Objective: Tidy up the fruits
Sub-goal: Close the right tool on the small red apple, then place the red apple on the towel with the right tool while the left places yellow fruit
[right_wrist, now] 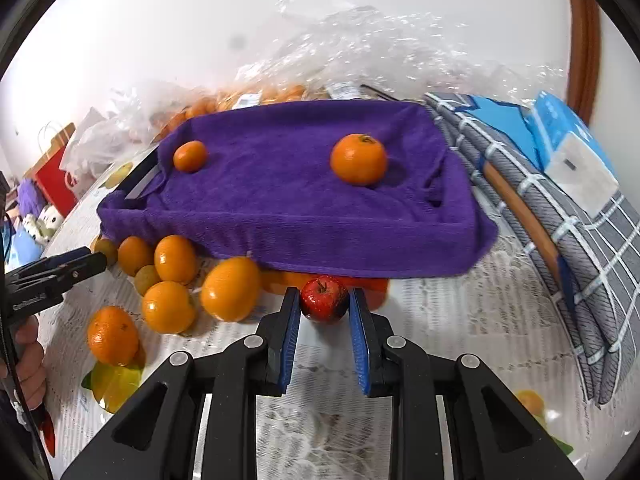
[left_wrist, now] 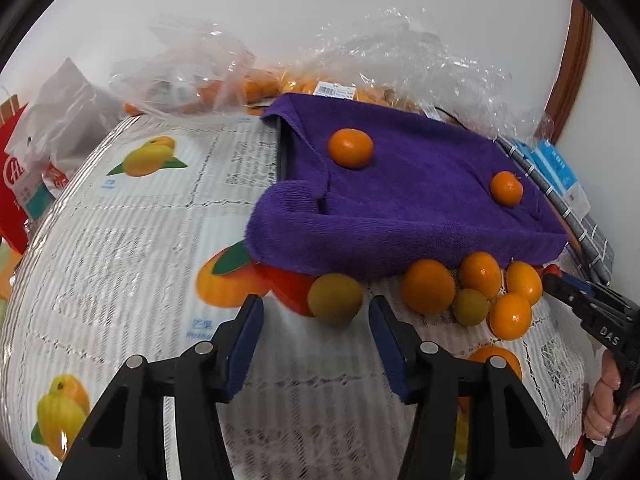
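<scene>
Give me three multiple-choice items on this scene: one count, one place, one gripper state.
1. How many oranges lie on the towel? A one, B two, C four.
2. Where is the apple? A on the towel, B between the right gripper's fingers, C in a bag.
3. The left gripper is: A open, B shut on an orange, C shut on the towel.

Key: B, two oranges sit on the purple cloth; B, both pads press the apple's sides; A, its fingers stand clear of the green fruit between them.
</scene>
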Demonstrator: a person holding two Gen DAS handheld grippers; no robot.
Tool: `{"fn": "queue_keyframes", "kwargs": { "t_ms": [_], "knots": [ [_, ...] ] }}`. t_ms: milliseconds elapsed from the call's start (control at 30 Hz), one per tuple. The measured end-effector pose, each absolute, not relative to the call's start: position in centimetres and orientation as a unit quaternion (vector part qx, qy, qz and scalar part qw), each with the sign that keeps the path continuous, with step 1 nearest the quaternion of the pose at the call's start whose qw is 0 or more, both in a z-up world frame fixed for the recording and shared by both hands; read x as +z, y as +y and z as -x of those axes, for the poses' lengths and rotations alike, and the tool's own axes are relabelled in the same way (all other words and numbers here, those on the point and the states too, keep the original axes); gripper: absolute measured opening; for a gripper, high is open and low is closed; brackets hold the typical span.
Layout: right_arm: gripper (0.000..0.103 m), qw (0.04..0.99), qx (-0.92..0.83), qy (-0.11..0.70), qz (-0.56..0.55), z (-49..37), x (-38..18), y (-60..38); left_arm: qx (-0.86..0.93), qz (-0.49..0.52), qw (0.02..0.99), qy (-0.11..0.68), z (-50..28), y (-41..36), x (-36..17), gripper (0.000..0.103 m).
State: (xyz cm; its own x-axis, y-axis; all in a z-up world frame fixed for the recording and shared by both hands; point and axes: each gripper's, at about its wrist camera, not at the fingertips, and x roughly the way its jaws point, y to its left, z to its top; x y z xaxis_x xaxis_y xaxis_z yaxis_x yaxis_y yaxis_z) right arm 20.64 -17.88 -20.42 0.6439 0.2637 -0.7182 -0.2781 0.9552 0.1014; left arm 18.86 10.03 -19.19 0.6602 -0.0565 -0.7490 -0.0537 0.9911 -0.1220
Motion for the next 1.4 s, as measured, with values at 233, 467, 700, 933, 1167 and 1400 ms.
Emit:
{"fn": "queue_keyframes", "kwargs": {
  "t_ms": [233,467,700,933,1167,1400],
  "knots": [
    [0.025,0.909,0.154,0.388,0.008,-20.6,-20.4,-18.0,-0.029,0.109,0.910,0.400,-19.1,10.7,-19.2,0.027],
    [0.025,0.918,0.150,0.367,0.010,-19.8,-19.7,-18.1,-0.044,0.131,0.931,0.337,-16.8,11.0,-17.7,0.027],
    [0.025,0.929,0.140,0.342,0.006,-18.8,-18.1,-18.4,-0.053,0.153,0.938,0.308,-16.4,11.2,-15.6,0.027],
    [0.025,0.941,0.140,0.308,0.025,-20.4,-13.3,-18.1,-0.056,0.143,0.946,0.286,-20.5,10.6,-11.8,0.027],
    [0.025,0.939,0.137,0.313,0.022,-25.5,-12.4,-18.0,-0.043,0.149,0.940,0.303,-25.6,9.8,-13.1,0.027],
    [0.025,0.927,0.140,0.347,0.017,-28.0,-16.5,-17.8,-0.040,0.143,0.935,0.323,-26.6,9.7,-15.9,0.027]
  ]
}}
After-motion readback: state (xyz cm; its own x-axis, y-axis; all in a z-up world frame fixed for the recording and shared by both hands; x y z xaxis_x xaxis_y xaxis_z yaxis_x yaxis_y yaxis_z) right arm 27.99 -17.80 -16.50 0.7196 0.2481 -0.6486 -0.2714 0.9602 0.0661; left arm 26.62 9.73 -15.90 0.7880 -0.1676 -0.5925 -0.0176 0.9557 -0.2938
